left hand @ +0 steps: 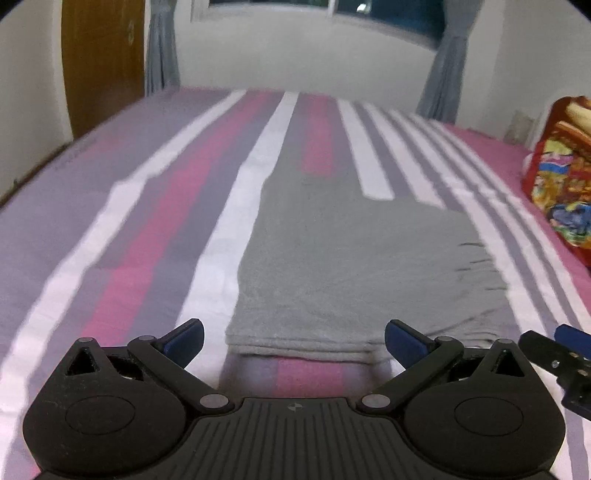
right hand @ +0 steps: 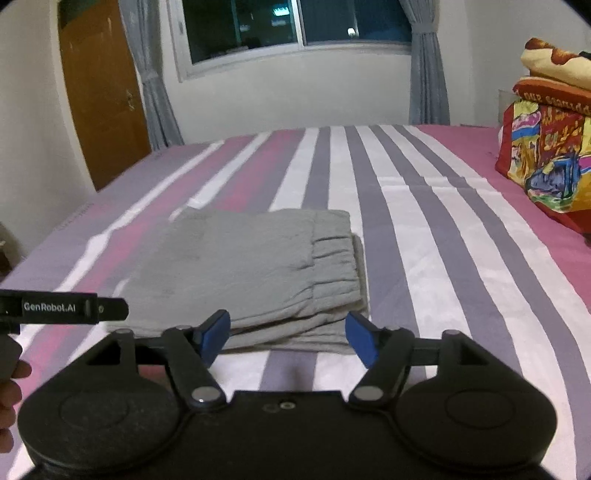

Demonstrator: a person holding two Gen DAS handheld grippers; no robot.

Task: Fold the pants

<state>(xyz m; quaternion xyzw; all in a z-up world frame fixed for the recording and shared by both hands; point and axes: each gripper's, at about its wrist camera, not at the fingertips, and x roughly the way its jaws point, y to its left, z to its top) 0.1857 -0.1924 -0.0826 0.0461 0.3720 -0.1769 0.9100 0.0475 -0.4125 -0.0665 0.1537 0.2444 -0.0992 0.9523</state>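
1. Left gripper (left hand: 293,341): spread wide, nothing between the blue pads (left hand: 184,341), poised just short of the folded near edge of the grey pants (left hand: 354,266).
2. Right gripper (right hand: 288,338): also parted, pads (right hand: 216,334) bare, hanging right at the stacked near edge of the pants (right hand: 251,269), not clamped on cloth.
3. Pants: folded into a layered grey stack, flat on the striped bedsheet (right hand: 424,240); in the left view just ahead at 12 o'clock, in the right view ahead toward 11 o'clock.
4. Long axis, left view: from 6 toward 12 o'clock, roughly along the sheet's stripes, narrowing at the far end.
5. Gathered elastic band (right hand: 336,254): along the 3 o'clock side of the stack in the right view, ruffled, with lower layers peeking out beneath it.
6. Farther out: colourful folded blanket (right hand: 546,147) at 2 o'clock on the bed, well apart from the pants; wooden door (right hand: 103,110) at 10 o'clock; window (right hand: 295,22) with grey curtains (right hand: 428,74) at 12 o'clock.
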